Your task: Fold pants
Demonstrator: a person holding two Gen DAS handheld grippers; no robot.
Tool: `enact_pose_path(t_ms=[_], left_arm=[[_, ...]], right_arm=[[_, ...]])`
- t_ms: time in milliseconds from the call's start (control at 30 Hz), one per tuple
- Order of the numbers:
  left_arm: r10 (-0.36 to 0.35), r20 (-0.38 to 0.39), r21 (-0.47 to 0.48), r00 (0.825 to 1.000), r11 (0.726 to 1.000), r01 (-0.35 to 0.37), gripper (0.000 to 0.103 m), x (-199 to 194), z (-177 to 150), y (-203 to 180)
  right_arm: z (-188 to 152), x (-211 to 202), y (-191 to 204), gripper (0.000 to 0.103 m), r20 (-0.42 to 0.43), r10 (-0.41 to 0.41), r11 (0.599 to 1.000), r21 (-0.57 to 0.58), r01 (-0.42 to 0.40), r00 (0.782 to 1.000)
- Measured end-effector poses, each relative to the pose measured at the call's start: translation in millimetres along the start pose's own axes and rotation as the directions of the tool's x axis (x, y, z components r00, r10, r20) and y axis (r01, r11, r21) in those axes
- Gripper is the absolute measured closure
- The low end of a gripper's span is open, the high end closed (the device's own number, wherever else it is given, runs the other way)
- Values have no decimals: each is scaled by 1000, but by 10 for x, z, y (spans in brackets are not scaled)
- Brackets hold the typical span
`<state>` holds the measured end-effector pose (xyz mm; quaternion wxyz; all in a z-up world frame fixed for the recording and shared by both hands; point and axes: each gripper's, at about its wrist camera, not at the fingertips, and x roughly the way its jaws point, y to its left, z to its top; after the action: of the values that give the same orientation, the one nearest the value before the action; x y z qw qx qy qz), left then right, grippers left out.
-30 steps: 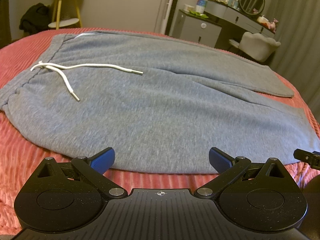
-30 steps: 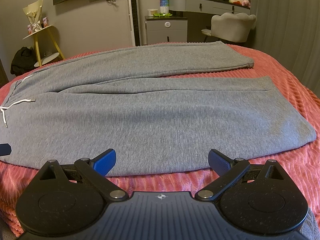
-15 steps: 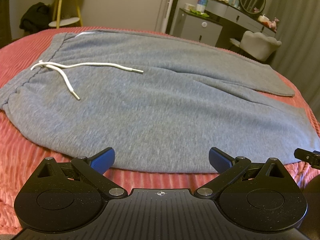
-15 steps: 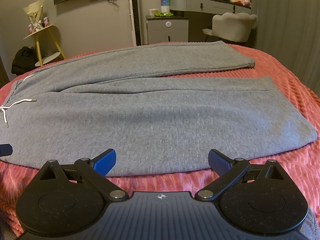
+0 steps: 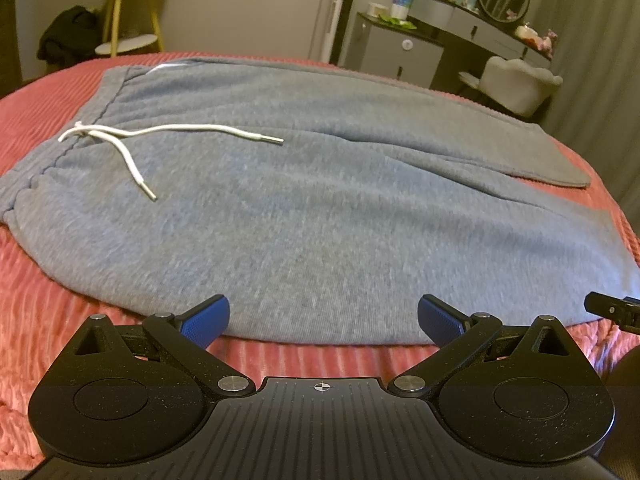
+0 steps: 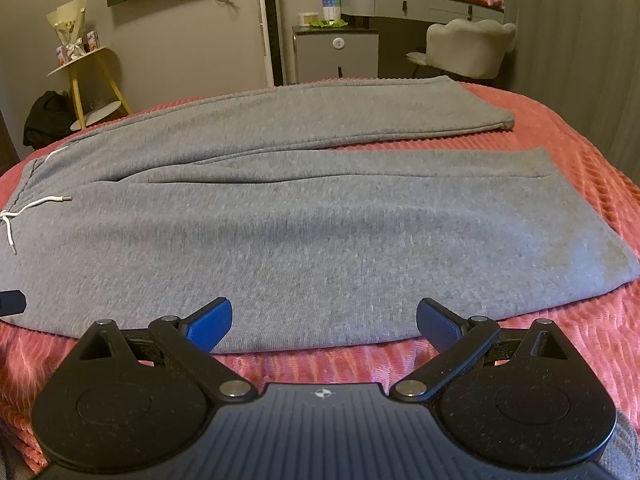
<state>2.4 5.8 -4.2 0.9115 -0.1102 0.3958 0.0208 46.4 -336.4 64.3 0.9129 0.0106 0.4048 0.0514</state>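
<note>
Grey sweatpants (image 6: 304,232) lie flat across the pink bedspread (image 6: 580,320), legs apart, near leg along the bed's near edge. Left gripper (image 5: 323,318) and right gripper (image 6: 324,320) both gape empty; best pinch that near hem evenly.

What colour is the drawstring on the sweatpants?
White, with small metal-looking tips. The drawstring shows best in the left wrist view, lying loose on the grey sweatpants.

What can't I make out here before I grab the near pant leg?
- Left view: pants are motion-blurred; right gripper cut off by the right edge.
- Right view: left gripper cut off by the left edge; drawstring knot too small.
- Both views: gripper bodies hide the bedspread nearest me.
</note>
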Motion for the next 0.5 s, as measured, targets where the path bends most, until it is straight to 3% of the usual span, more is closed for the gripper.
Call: enact_pose_path(t_ms=[500], left_arm=[[4, -9, -4, 1000, 1000, -4, 0, 22, 28, -16]], right_arm=[[26, 84, -8, 4, -20, 5, 1000, 18, -5, 1000]])
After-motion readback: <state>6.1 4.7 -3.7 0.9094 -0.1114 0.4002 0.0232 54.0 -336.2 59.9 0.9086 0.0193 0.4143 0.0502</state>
